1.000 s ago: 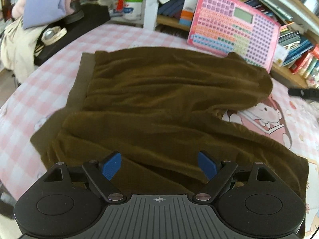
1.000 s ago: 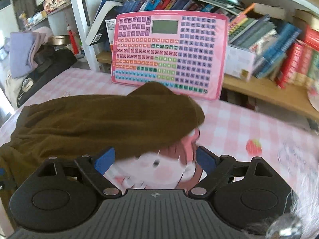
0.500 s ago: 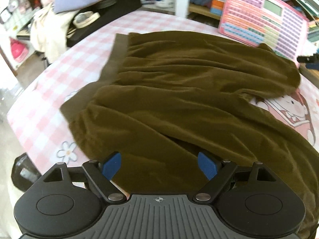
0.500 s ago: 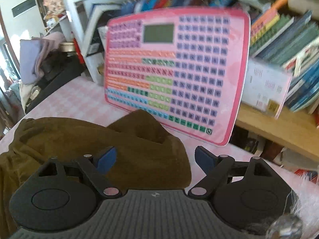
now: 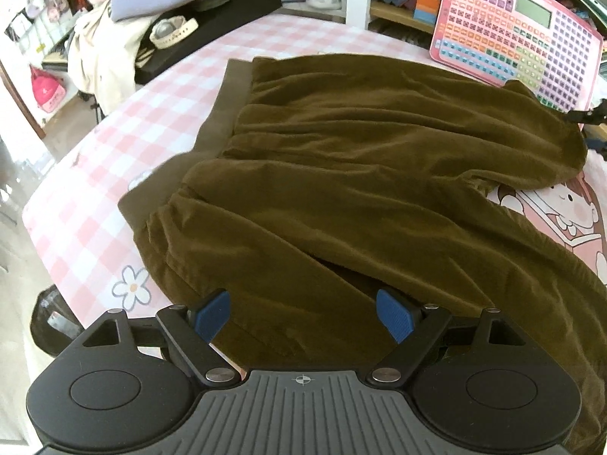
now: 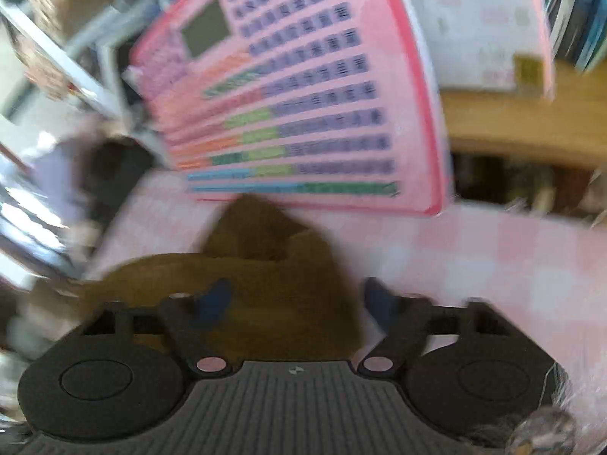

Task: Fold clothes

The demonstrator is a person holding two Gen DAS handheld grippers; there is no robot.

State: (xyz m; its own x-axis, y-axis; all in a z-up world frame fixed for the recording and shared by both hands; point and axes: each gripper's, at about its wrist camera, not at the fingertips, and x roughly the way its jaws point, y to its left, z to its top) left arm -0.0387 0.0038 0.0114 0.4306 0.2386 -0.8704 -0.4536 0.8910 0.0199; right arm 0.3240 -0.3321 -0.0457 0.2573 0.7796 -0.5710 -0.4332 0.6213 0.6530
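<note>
**Brown trousers spread on the checked table, both grippers wide**

Across the pink-and-white checked tablecloth (image 5: 95, 204) lies a pair of brown velvety trousers (image 5: 360, 174), waistband toward the left edge, 2 legs running right over a cartoon figure printed on the cloth. Behind them a pink keyboard toy (image 5: 519, 34) leans against the bookshelf, its lower edge just beside the far trouser leg's cuff. Off the table's left side sits a black case (image 5: 212, 26) carrying a roll of tape. Over the near leg hangs the left gripper (image 5: 303, 316), its blue pads spread apart, gripping nothing. Though heavily blurred, the right wrist view shows the right gripper (image 6: 296, 301) with fingers spread too, the far leg's cuff (image 6: 265, 265) lying between them, unpinched.
</note>
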